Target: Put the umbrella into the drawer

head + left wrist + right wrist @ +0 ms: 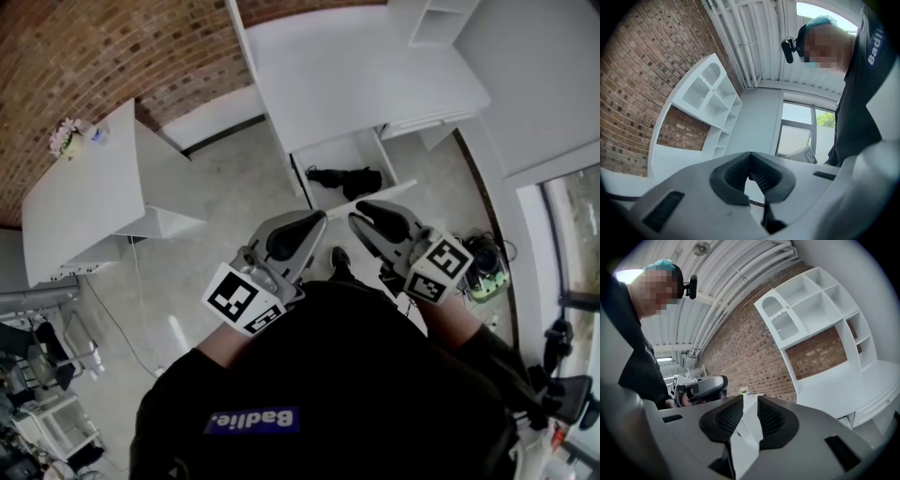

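Below the front edge of the white worktop (356, 66), the drawer (330, 153) stands pulled out over the pale floor (234, 178); the black folded umbrella (345, 178) lies inside it, crosswise and near the drawer's front panel; neither hand-held gripper touches it.

Head view: the left hand-held gripper (311, 223) and the right hand-held gripper (366, 214) are held side by side, close before the person's dark top (328, 375); both sit apart from the drawer with their tips turned toward it; each carries a cube with square markers.

Left gripper view: the left hand-held gripper's ribbed dark pads (761, 176) meet at their tips, with nothing caught between them; beyond them stand a white shelf unit (710, 93) against a brick wall (637, 70), and a window (801, 126).

Right gripper view: the right hand-held gripper's pads stand a narrow gap apart; only background shows through that gap; the left hand-held gripper appears at left in this view.

At far left in the head view, a side worktop (75, 197) carries a small bunch of flowers (66, 136) at its far corner.
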